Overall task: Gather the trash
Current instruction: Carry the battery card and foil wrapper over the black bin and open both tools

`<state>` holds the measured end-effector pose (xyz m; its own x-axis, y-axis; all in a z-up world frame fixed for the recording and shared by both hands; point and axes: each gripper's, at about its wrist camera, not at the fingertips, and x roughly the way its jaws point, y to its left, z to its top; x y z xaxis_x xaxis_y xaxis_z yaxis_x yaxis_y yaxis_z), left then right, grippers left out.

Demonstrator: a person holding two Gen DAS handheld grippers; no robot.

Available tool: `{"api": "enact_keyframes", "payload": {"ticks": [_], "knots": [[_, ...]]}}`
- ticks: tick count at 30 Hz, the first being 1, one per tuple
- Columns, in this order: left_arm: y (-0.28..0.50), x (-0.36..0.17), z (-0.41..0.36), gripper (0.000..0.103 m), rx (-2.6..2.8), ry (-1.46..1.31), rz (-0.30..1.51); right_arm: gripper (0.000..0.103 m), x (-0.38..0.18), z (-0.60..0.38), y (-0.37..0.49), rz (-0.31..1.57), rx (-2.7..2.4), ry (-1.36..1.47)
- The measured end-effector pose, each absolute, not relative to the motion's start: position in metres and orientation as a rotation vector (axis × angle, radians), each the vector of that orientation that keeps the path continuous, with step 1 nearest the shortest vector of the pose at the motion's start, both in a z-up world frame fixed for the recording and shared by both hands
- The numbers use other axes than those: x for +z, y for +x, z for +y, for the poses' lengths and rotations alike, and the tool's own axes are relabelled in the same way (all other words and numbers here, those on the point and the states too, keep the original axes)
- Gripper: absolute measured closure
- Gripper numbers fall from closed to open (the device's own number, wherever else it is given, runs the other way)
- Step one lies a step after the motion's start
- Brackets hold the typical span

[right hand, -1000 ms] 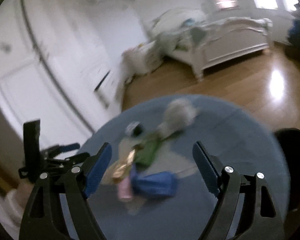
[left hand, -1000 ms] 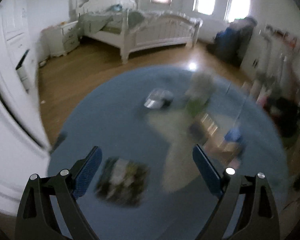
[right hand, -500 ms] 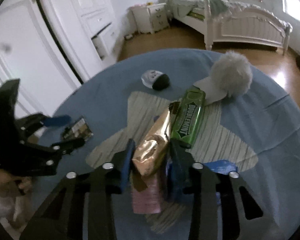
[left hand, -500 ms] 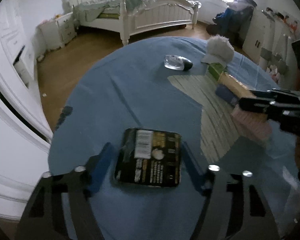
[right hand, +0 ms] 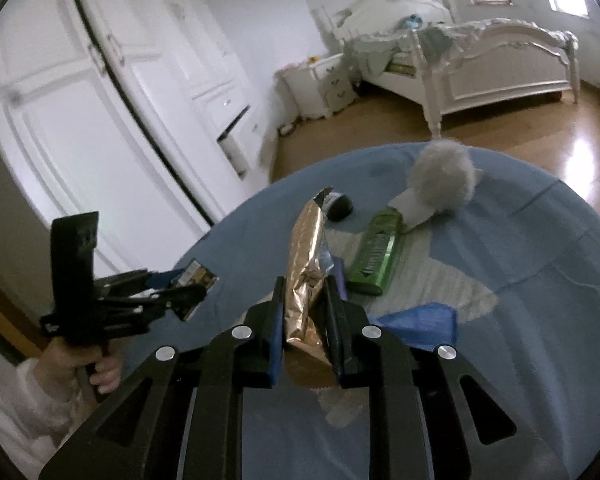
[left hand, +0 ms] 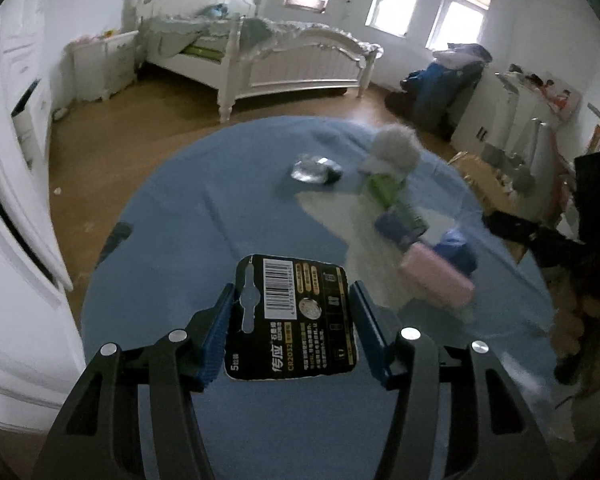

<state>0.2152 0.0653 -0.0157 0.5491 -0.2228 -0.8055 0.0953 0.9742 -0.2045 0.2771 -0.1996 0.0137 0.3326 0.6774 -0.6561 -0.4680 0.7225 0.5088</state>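
Observation:
My left gripper [left hand: 292,296] is shut on a black battery card package [left hand: 292,318] and holds it above the round blue table [left hand: 172,248]. My right gripper [right hand: 305,284] is shut on a gold foil wrapper [right hand: 306,256], lifted off the table [right hand: 540,300]. The left gripper [right hand: 188,292] with the card [right hand: 196,280] also shows in the right wrist view, at the table's left edge. A green gum pack [right hand: 376,258], a blue item [right hand: 420,320] and a pink packet [left hand: 436,280] lie on the table.
A grey fluffy pom-pom on white paper [right hand: 440,180] and a small clear-and-black item [left hand: 314,168] sit at the far side. A white wardrobe [right hand: 100,100] stands left, a white bed [left hand: 280,60] behind, wooden floor [left hand: 148,120] around the table.
My left gripper closed on the battery card and lifted it off the table. My right gripper closed on the gold wrapper and raised it clear of the other items.

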Motion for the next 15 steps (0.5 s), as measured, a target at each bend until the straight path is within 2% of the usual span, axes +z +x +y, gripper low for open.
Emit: {"api": "enact_keyframes", "payload": {"ticks": [8,15], "knots": [[0.246,0.023,-0.025,0.047,-0.356,-0.104,0.915,0.084,0.021,-0.264,0.278,0.900,0.686,0.340],[0.288,0.042,-0.129,0.047,-0.547,-0.138,0.900,0.084,0.030,-0.366,0.278,0.804,0.524,0.425]]}}
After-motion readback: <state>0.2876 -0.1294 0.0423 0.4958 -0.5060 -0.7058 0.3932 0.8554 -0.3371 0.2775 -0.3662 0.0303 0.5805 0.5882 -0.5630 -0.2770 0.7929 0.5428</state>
